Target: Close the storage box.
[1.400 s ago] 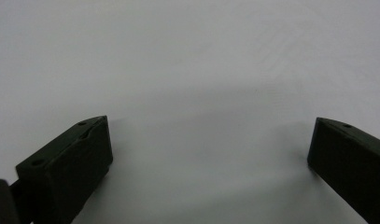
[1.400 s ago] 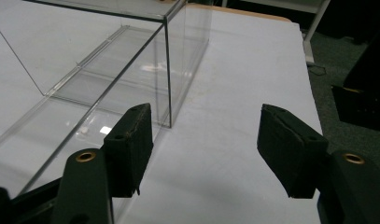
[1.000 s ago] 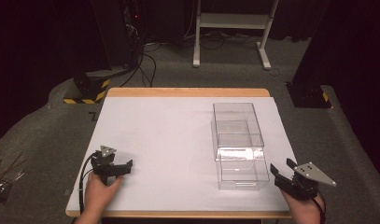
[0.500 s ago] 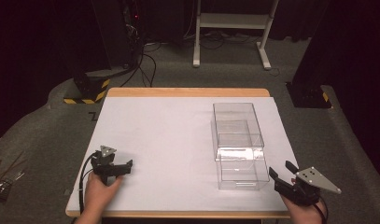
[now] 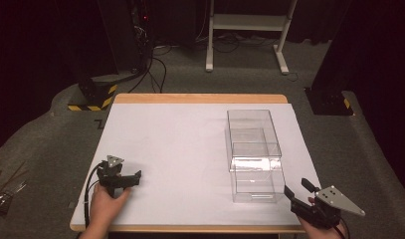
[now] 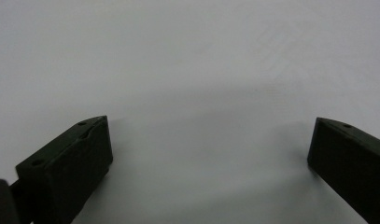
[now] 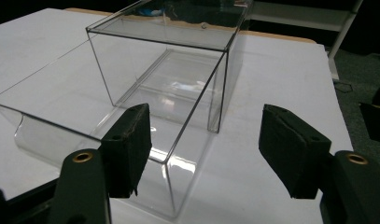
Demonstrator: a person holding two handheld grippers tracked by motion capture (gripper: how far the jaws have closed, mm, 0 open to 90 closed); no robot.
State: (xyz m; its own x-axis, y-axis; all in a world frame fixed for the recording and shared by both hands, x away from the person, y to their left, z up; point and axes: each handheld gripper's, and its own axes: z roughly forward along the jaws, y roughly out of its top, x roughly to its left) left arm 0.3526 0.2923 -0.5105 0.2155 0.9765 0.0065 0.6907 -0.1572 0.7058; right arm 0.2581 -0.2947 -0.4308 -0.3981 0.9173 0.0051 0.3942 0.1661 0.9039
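Your landmark is the clear plastic drawer box, which stands on the white table top toward its right half. It is a see-through outer shell with a see-through drawer pulled partly out of it toward your side, so the drawer's front end sits nearest to you and the shell reaches away toward the far wooden edge of the table.

Your right gripper sits just off the near right corner of the box, close to the pulled-out drawer but not touching it. Its jaws are spread wide with nothing between them. In the right gripper view, the drawer's near corner lies just ahead of the gripper, closer to the left jaw than to the right one, and the shell rises behind it. Your right hand holds the gripper at the near table edge, just right of the box.

Your left gripper rests well to the left of the box, near the table's near left corner, with your left hand behind it. In the left gripper view its jaws stand far apart over bare white surface, gripping nothing. A black cable loops from it beside your hand.
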